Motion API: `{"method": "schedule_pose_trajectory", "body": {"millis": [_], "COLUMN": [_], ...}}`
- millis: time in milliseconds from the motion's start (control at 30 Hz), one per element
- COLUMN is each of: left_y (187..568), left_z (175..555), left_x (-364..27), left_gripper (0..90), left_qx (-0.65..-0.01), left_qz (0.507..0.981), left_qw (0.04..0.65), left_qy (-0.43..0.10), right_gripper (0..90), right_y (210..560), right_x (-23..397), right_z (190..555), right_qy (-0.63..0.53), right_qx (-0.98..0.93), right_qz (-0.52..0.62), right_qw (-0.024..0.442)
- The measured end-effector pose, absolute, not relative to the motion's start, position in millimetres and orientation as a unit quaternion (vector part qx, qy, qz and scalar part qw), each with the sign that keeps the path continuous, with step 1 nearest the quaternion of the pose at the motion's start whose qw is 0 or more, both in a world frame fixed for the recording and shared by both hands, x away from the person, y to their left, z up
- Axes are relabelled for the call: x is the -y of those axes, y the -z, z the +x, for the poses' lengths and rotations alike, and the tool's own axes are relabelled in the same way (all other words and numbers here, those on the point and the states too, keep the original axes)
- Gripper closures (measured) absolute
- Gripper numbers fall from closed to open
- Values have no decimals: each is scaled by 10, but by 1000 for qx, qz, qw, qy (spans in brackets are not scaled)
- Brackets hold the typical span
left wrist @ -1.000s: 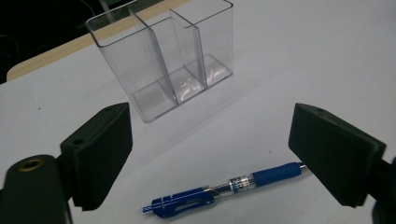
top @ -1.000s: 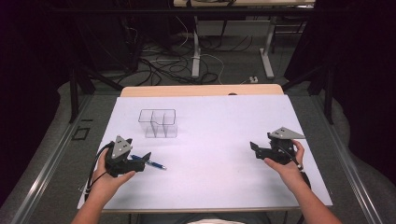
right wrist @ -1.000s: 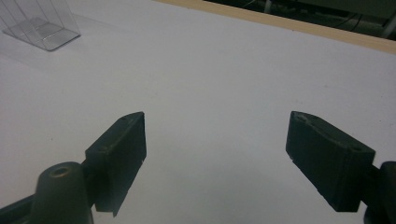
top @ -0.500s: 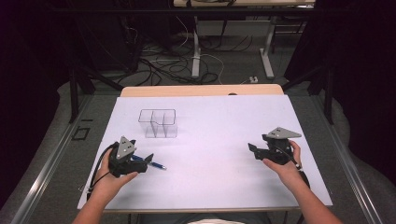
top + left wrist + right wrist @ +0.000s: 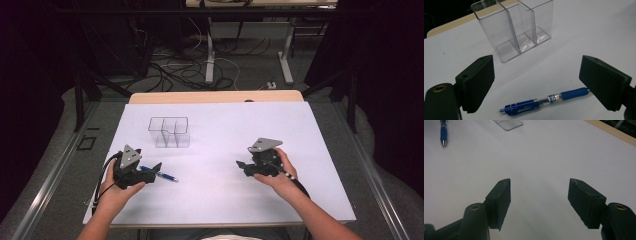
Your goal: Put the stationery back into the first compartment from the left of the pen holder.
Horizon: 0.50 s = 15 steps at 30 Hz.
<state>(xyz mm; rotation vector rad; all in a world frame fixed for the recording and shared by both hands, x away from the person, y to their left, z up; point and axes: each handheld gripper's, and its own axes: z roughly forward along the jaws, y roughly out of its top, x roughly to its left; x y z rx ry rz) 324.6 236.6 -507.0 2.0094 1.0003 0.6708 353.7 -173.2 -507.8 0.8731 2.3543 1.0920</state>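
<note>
My left gripper (image 5: 536, 82) standing wide, jaws straddling blue pen (image 5: 544, 101), pads not touching it. Pen lying flat on white table (image 5: 225, 200), tip by right-hand pad, clip end toward other pad. Clear organizer (image 5: 516, 27) standing upright just past pen, its compartments holding nothing. My right gripper (image 5: 539, 200) hovering over bare table, jaws just been closing, now part open, nothing between them. Pen tip (image 5: 443, 135) showing far off at its upper left. Both hands resting low near table's front.
</note>
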Motion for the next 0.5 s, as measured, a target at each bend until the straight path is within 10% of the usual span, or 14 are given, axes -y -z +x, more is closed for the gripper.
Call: {"method": "schedule_pose_trajectory", "body": {"millis": [500], "left_y": [5080], "left_z": [3289], "left_x": [-2534], "left_gripper": [31], "left_qx": [-446], "left_qz": [755], "left_qw": [419], "left_qy": [-236], "right_gripper": [416], "right_y": [5239], "right_x": [984], "right_z": [3609], "right_qy": [-426], "right_qx": [-859], "right_qz": [257], "right_qw": [123]}}
